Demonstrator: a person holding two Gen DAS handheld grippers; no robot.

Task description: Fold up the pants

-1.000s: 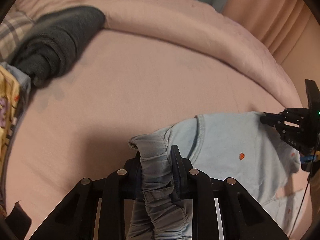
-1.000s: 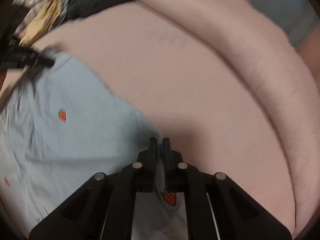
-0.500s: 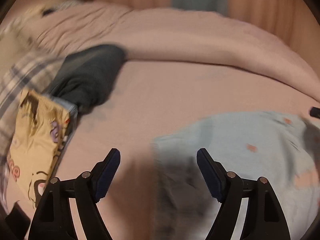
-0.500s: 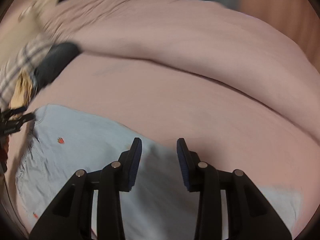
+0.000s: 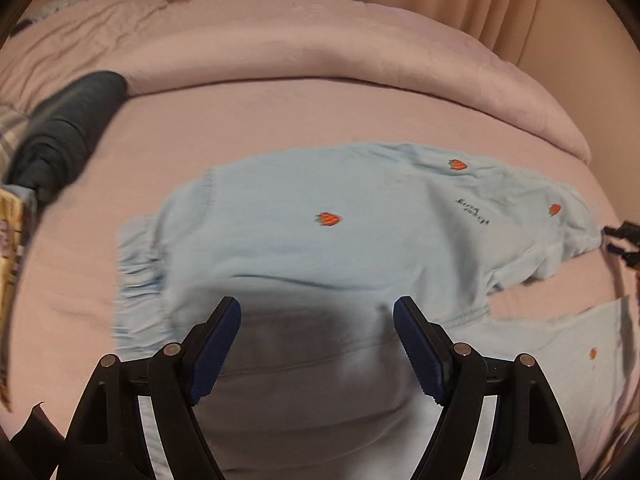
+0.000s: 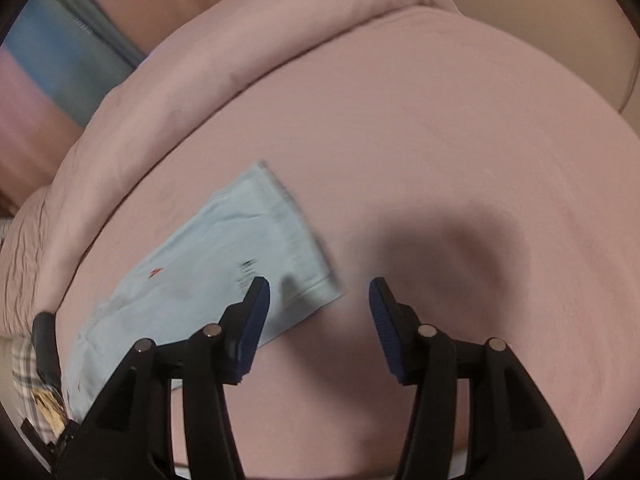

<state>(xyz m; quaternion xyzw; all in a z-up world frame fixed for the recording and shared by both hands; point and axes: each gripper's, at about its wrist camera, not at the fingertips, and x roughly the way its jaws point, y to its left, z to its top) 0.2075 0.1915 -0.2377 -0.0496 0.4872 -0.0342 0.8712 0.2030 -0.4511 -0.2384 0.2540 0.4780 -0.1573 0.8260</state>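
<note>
Light blue pants [image 5: 328, 240] with small red strawberries lie spread on the pink bed sheet [image 5: 280, 120], waistband at the left and legs running right. My left gripper [image 5: 317, 312] hangs open above the middle of the pants with nothing between its fingers. In the right wrist view one pant leg end [image 6: 240, 252] lies flat, its hem just left of my right gripper [image 6: 319, 292]. The right jaws are opening, with only bare sheet and the hem corner below them. The right gripper also shows as a small dark shape [image 5: 622, 240] at the right edge of the left wrist view.
A rolled pink duvet [image 5: 320, 48] runs along the far side of the bed. A dark grey garment [image 5: 64, 128] and a plaid and yellow fabric pile [image 5: 10, 224] lie at the left. Curtains [image 6: 60, 52] hang behind the bed.
Both grippers let go of the pants and opened. The left one drew back over the middle of the pants. The right one swung far along the leg to its hem and rolled.
</note>
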